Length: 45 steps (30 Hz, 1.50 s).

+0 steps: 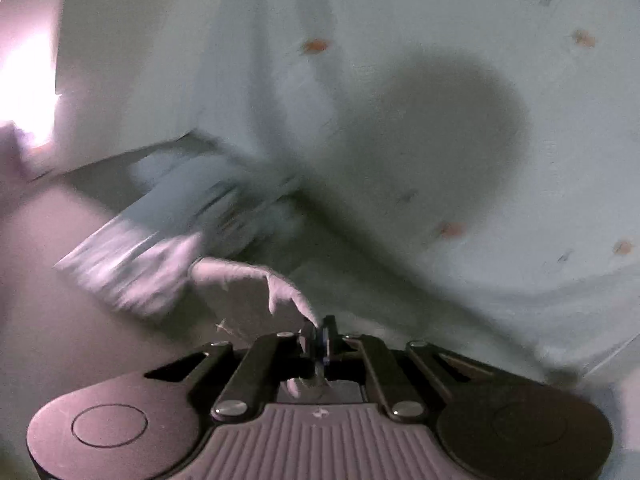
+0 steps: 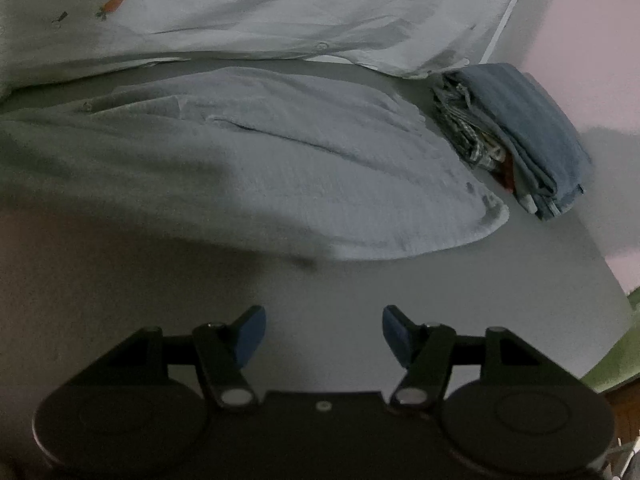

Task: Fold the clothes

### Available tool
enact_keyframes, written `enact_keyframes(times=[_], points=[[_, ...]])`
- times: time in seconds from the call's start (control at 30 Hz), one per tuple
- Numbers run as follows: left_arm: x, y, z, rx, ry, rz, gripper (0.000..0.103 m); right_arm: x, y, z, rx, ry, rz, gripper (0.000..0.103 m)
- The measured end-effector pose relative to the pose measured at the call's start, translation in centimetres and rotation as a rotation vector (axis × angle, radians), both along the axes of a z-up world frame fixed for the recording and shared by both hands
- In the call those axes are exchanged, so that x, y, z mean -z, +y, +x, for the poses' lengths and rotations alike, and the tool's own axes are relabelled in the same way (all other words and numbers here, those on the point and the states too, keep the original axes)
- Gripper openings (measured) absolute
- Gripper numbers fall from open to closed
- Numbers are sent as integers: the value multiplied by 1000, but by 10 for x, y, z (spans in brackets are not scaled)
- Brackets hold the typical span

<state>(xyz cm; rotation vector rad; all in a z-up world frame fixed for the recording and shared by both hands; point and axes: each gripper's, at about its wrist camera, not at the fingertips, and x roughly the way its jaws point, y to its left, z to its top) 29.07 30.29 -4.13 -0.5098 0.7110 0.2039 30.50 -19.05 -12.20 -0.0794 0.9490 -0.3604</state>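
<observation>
My left gripper (image 1: 322, 330) is shut on a corner of a pale garment (image 1: 256, 276), which trails away blurred to the left. A white shirt with small orange carrot prints (image 1: 440, 140) fills the view behind it. In the right wrist view, my right gripper (image 2: 323, 328) is open and empty above the bare grey table (image 2: 340, 288). A pale blue-white shirt (image 2: 280, 168) lies spread just ahead of it. The carrot-print shirt (image 2: 280, 12) lies beyond that.
A folded stack of blue and patterned clothes (image 2: 516, 136) sits at the right of the table. The table's right edge (image 2: 616, 276) runs near it, with a green surface (image 2: 616, 360) below. A bright window or light (image 1: 28, 80) shows far left.
</observation>
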Motion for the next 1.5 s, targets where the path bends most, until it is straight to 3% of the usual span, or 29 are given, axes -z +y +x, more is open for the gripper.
enact_keyframes(times=[0.13, 0.23, 0.33, 0.4, 0.5, 0.63, 0.87, 1.0, 1.07, 1.13, 1.17, 1.23, 1.27, 1.37, 1.5], points=[[71, -6, -33, -42, 323, 97, 8, 6, -10, 5, -9, 31, 21, 66], [111, -11, -43, -50, 449, 136, 15, 9, -15, 9, -19, 55, 35, 66], [112, -23, -46, -20, 419, 240, 42, 11, -16, 11, -47, 75, 44, 67], [106, -26, -47, -4, 344, 296, 70, 14, -14, 11, -76, 87, 38, 68], [101, -23, -30, 33, 250, 401, 73, 18, -9, 11, -109, 105, 37, 68], [113, 2, 16, 62, 229, 512, 73, 19, -3, 10, -145, 108, 29, 68], [141, 48, 90, 257, 230, 352, 73, 16, 13, -20, -201, 121, -54, 68], [169, 62, 113, 329, 344, 249, 73, 16, 16, -40, -180, 141, -72, 68], [172, 60, 113, 352, 336, 255, 74, 16, 14, -47, -169, 140, -78, 68], [173, 57, 113, 344, 326, 286, 66, 15, 13, -52, -145, 143, -80, 68], [173, 55, 110, 328, 319, 299, 52, 14, 12, -54, -136, 145, -81, 68], [168, 55, 102, 276, 315, 260, 12, 15, 12, -56, -129, 147, -77, 68], [165, 55, 98, 244, 320, 237, 2, 15, 12, -57, -127, 148, -75, 68], [145, 54, 75, 126, 300, 224, 2, 14, 15, -55, -139, 133, -76, 68], [84, 71, 21, -65, 168, 136, 2, 14, 14, -48, -170, 109, -74, 68]])
